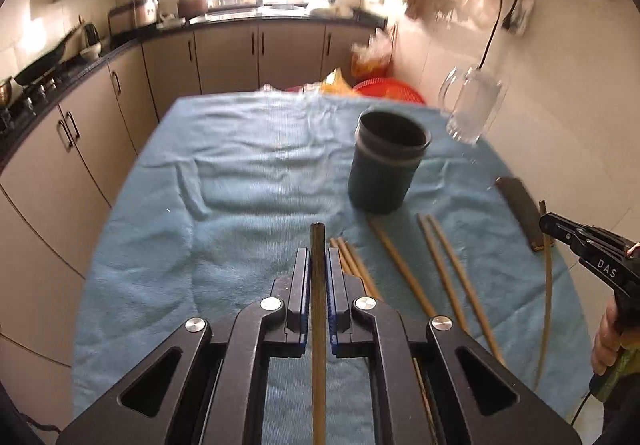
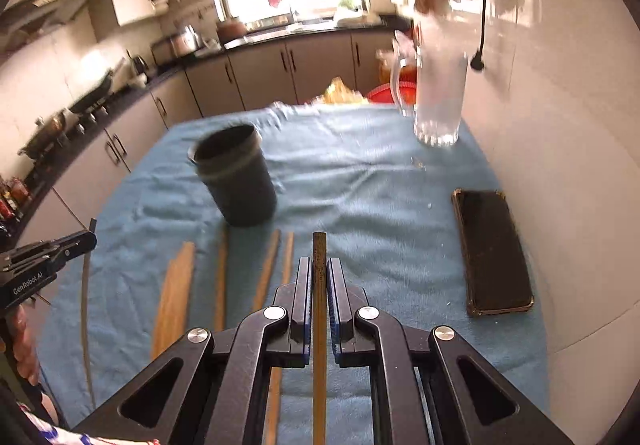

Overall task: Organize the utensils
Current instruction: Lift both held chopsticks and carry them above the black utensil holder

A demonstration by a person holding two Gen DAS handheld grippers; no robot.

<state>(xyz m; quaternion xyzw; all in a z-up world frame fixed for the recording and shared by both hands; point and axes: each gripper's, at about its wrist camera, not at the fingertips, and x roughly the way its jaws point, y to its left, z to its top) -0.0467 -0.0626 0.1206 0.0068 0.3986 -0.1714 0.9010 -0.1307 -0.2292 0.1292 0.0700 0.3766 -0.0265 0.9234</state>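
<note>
Our left gripper and right gripper are each pinching a stiff, light chopstick near its top, frame centre.

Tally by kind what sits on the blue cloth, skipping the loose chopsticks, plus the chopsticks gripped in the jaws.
Dark cup: 1
Glass mug: 1
Phone: 1
Gripped chopsticks: 2, one in the left gripper, one in the right gripper
Total: 5
</note>
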